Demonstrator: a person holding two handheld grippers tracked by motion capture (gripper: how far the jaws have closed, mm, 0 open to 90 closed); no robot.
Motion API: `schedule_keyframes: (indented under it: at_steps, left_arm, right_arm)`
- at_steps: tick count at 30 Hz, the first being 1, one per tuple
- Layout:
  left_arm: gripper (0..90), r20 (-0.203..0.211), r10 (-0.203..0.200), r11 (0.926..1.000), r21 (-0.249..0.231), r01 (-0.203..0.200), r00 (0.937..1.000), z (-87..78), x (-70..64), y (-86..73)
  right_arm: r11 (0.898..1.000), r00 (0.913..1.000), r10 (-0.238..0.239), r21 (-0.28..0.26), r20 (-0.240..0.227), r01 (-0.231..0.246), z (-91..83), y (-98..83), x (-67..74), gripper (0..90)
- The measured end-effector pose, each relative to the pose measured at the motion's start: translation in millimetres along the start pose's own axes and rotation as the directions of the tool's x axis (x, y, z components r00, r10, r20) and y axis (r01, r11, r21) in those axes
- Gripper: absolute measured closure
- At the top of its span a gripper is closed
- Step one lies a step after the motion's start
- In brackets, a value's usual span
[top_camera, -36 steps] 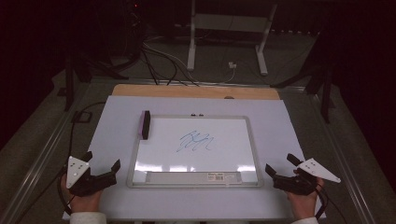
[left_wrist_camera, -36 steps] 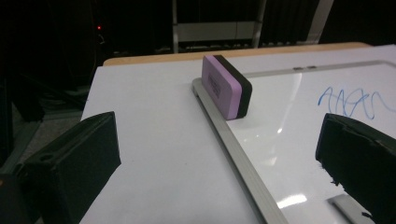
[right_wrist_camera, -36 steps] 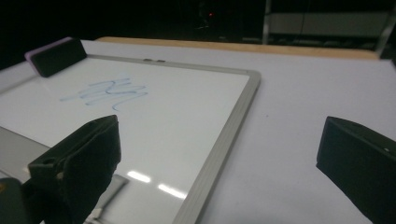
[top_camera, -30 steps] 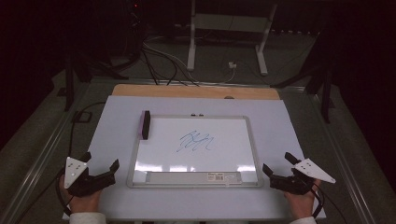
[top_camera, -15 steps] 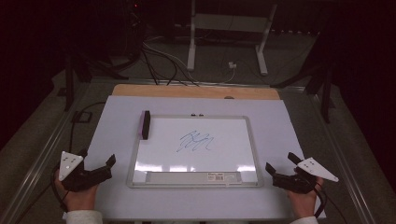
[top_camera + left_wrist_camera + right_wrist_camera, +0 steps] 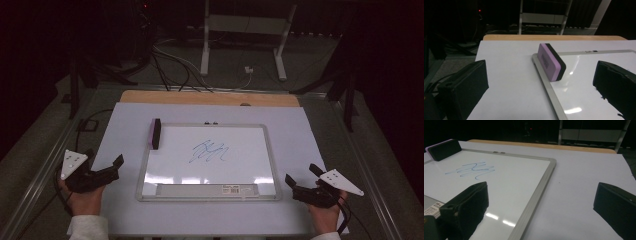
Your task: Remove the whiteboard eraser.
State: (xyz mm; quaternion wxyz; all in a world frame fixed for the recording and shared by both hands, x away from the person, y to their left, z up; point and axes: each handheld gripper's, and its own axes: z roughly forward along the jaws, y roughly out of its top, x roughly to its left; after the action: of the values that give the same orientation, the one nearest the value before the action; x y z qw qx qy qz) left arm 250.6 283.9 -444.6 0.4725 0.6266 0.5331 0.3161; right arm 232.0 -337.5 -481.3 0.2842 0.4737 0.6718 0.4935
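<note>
On the white table (image 6: 125,130) lies a framed whiteboard (image 6: 240,172), a blue scribble (image 6: 211,152) near its middle. An eraser (image 6: 156,133) stands on its long edge at the board's far left corner, leaning across the frame; in the left gripper view the eraser (image 6: 551,62) shows a purple body with a black felt face, partly on the frame and partly over the white surface.

The left gripper (image 6: 107,167) hovers just left of the board's near left corner, held in the person's left hand (image 6: 86,200), pointing toward the board and the eraser. Its jaws are spread wide with nothing between them; in its own view they frame the eraser, which sits well ahead of them and untouched.

The right gripper (image 6: 300,181) sits off the board's near right corner, in the right hand (image 6: 325,215), low over the table. Its jaws are also wide apart and empty. In its view one jaw hangs over the board's near edge and the other over the bare table, with the frame's right side running between them and the eraser (image 6: 443,149) far off at the opposite corner.
</note>
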Motion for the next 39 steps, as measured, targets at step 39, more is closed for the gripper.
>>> schedule_keyframes:
  at_steps: [39]
  left_arm:
    - [1.2,0.036,-0.032,0.9905,0.135,0.026,0.9989,95.8,-10.8,24.6]
  right_arm:
    - [1.000,0.9999,0.004,0.014,-0.014,-0.004,2.2,-1.0,1.1,0.1]
